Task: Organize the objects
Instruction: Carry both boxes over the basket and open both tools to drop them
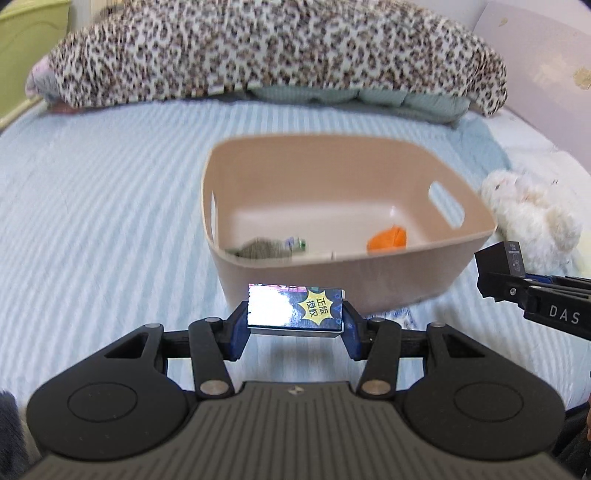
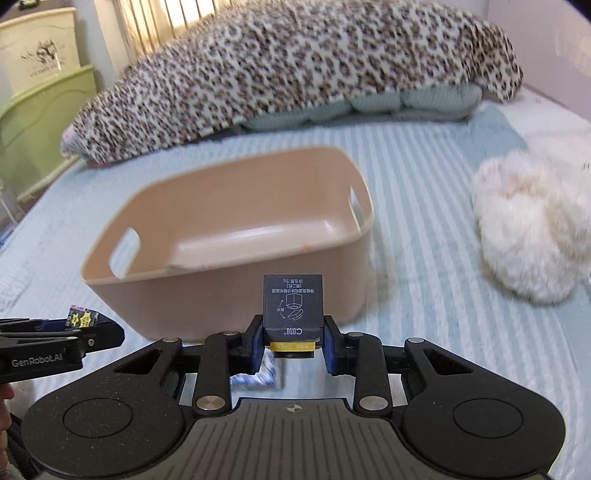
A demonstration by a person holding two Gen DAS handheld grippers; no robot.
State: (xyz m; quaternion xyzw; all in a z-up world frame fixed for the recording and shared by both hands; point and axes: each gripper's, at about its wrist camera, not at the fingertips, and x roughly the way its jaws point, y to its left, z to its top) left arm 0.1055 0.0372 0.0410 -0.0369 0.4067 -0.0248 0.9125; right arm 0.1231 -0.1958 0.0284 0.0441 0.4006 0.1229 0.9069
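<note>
A home bedroom: a bed with a striped pale-blue sheet (image 1: 92, 221), a leopard-print blanket (image 1: 258, 48) heaped along its far edge, a green headboard (image 2: 40, 122) at left.

**Bright, soft daylight, with smear across the bed**

Even light all round, no hard shadows. In the right wrist view, brightness pours through the curtain (image 2: 162, 26) at upper left. Glare whitens the left half of the card pack (image 1: 295, 308), washing out its print. The bin (image 1: 332, 221) and sheet (image 1: 92, 221) are streaked with motion blur, stripes smeared; the plush (image 2: 532, 229) is a soft fuzz. The dark box (image 2: 293, 306) up close stays crisp. Fisheye bends the edges, corners going black.
</note>
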